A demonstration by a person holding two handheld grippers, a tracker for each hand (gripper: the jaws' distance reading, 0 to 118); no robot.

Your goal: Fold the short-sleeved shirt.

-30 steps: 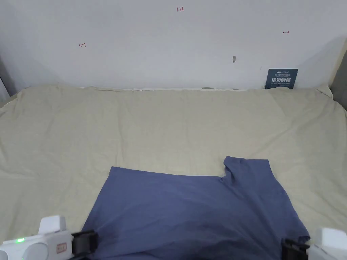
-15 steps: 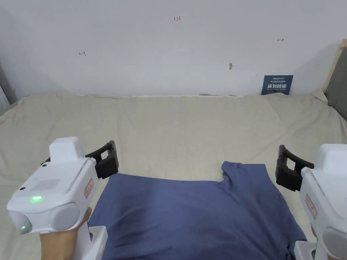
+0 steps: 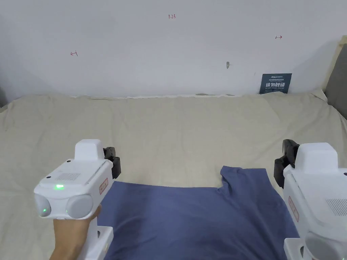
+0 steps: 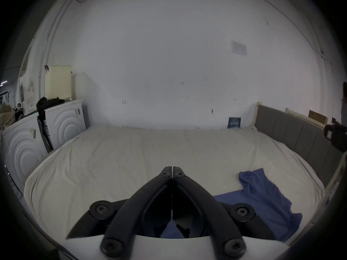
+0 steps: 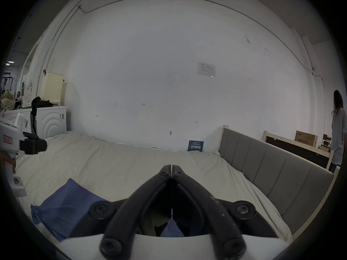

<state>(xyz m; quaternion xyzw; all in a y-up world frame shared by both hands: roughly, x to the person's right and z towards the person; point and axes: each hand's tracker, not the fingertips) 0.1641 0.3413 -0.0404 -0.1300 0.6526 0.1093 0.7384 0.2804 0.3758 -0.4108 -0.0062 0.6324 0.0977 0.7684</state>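
Note:
A blue short-sleeved shirt lies flat on the near part of a beige bed sheet, one sleeve sticking up toward the wall. My left gripper is raised above the shirt's far left corner, held by a hand. Its jaws are pressed together with nothing between them. My right gripper is raised beside the shirt's right sleeve, jaws also closed on nothing. The shirt shows low right in the left gripper view and low left in the right gripper view.
A white wall backs the bed, with a small dark sign leaning on it. A grey padded headboard runs along the right side. White appliances stand to the left. A person stands far right.
Both grippers rose from the shirt's near edge into the air and now hover over its far corners, jaws shut and empty. The shirt lies still.

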